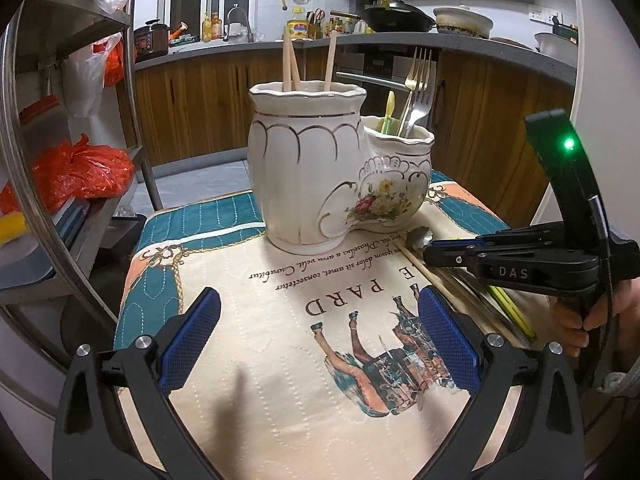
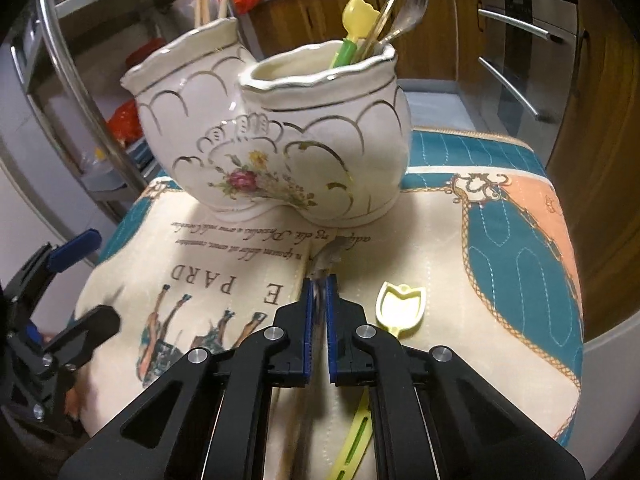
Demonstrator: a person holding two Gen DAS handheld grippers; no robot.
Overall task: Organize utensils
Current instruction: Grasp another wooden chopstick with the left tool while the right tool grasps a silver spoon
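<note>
Black plastic links with silver rivets carry the right gripper [image 2: 319, 280], whose blue ribbed pads stand almost together, clamped on the thin handle of a metal spoon [image 2: 326, 258]. Its dull, scalloped bowl pokes out just beyond the fingertips, toward the ceramic holder [image 2: 280, 140], and lies low over the cloth; whether it still touches the cloth I cannot tell. Just to the right of that gripper, on the side away from the left one, a pale yellow plastic spoon [image 2: 400, 310] with a tulip-shaped bowl lies flat, its yellow-green slotted handle running back under the gripper. A few loose wooden chopsticks [image 1: 436, 276] lie under the right gripper too.

Across the quilted, stitched table mat [image 1: 280, 380], cream with printed script, figures and a teal and peach border, the left gripper [image 1: 318, 336] hangs with its blue textured pads spread wide and nothing between them.

Farther on, the glossy white holder stands on the mat near its far edge: boot-shaped, gold-trimmed scallops, a painted flower spray, wavy rims. Its taller compartment holds three wooden chopsticks [image 1: 294, 64]; the lower one holds metal forks [image 1: 418, 80] and a yellow-and-green plastic utensil [image 2: 354, 24].

Behind the holder run wooden kitchen cabinets [image 1: 200, 96] under a grey counter.
</note>
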